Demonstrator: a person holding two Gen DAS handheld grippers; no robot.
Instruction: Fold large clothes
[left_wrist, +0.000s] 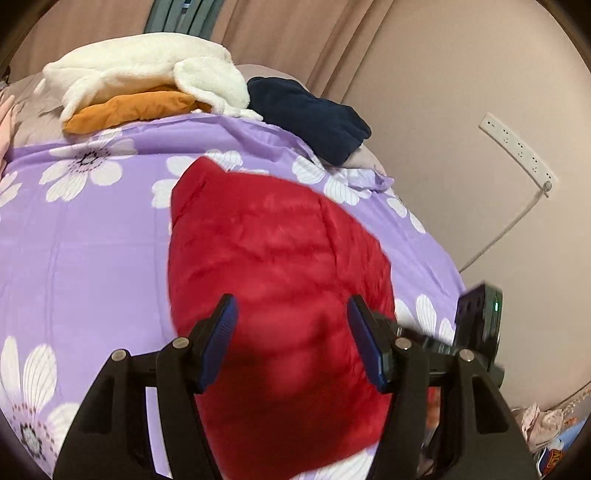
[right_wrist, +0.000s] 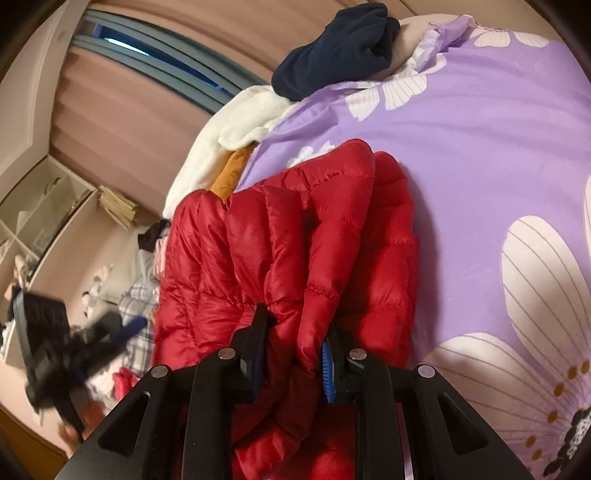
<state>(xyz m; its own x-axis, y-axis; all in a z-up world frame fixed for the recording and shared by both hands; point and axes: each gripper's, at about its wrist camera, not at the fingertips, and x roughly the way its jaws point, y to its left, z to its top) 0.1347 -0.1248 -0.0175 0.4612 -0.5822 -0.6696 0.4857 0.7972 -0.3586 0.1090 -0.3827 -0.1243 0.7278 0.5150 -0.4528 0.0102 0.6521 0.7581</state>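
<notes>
A red quilted puffer jacket (left_wrist: 273, 258) lies on the purple flowered bedsheet (left_wrist: 85, 240). My left gripper (left_wrist: 291, 325) is open, its blue pads (left_wrist: 221, 339) spread wide just above the near part of the jacket, holding nothing. In the right wrist view the jacket (right_wrist: 273, 251) is bunched and partly lifted. My right gripper (right_wrist: 293, 332) is shut on a thick fold of the jacket, with red fabric pinched between the pads (right_wrist: 327, 369). The right gripper's body also shows at the right edge of the left wrist view (left_wrist: 480, 325).
At the head of the bed lie a white fleece garment (left_wrist: 147, 70), an orange garment (left_wrist: 129, 110) under it and a dark navy garment (left_wrist: 310, 114). A power strip (left_wrist: 517, 147) hangs on the wall at right. Clothes clutter the floor beside the bed (right_wrist: 136, 295).
</notes>
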